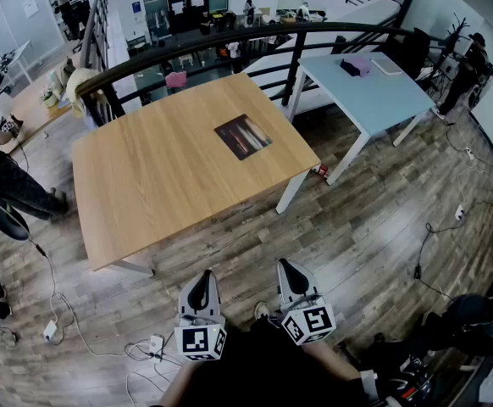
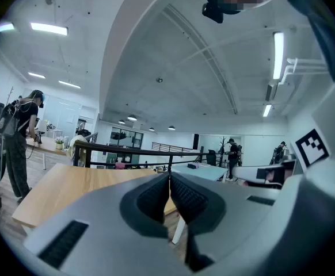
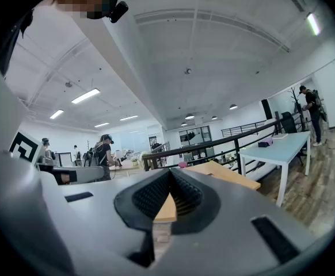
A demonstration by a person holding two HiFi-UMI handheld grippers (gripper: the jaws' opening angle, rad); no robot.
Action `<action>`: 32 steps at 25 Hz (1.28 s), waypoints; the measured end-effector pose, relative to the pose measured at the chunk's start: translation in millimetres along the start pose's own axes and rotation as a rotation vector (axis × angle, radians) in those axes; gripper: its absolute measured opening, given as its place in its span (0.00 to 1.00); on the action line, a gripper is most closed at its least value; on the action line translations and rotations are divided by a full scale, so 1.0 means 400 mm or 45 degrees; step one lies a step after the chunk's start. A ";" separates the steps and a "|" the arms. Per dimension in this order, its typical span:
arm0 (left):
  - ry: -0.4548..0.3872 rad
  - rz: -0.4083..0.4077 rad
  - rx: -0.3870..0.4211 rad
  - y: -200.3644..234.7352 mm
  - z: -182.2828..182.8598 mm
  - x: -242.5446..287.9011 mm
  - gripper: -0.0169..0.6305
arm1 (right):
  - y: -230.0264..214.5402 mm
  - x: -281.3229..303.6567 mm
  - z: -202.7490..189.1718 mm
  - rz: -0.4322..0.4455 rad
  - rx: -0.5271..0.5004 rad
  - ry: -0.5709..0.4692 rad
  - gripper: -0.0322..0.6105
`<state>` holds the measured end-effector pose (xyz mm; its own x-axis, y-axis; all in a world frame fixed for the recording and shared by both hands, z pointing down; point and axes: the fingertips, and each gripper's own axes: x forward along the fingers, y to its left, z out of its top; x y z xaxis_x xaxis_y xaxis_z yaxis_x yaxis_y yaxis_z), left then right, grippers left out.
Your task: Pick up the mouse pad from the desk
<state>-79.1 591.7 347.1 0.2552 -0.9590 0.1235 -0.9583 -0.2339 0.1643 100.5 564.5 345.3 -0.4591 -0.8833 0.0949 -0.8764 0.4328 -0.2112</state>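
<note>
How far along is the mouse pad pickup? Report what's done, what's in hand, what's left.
Done: nothing yet. The mouse pad lies flat on the wooden desk, toward its far side. In hand: nothing. The left gripper and right gripper are both shut and empty, held over the floor short of the desk. Left: reach the pad, open a gripper, grip an edge and lift it off.

No text, brand or number could be read in any view. The only signs were black-and-white square markers [image 1: 196, 341], one on the cube of the left gripper [image 1: 202, 278] and one on that of the right gripper [image 1: 290, 266], coded patterns, not letters. Sheets [image 1: 197, 1] posted in the far background were too small to read, and the mouse pad [image 1: 243, 136] print showed no lettering.
</note>
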 end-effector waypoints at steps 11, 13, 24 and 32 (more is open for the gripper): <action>0.003 -0.023 -0.008 0.006 -0.004 0.000 0.06 | 0.016 0.003 0.005 -0.005 -0.018 0.006 0.10; 0.003 -0.030 -0.011 0.011 -0.005 0.001 0.06 | 0.018 0.005 0.005 -0.014 -0.007 0.001 0.10; 0.026 -0.073 -0.025 0.076 -0.022 -0.028 0.06 | 0.080 0.019 -0.017 -0.071 -0.017 0.015 0.10; 0.048 -0.107 -0.053 0.157 -0.043 -0.034 0.06 | 0.136 0.057 -0.046 -0.105 -0.010 0.045 0.10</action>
<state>-140.6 592.6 372.6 0.3403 -0.9292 0.1444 -0.9272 -0.3059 0.2161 39.7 571.1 354.1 -0.3897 -0.9093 0.1462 -0.9126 0.3600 -0.1939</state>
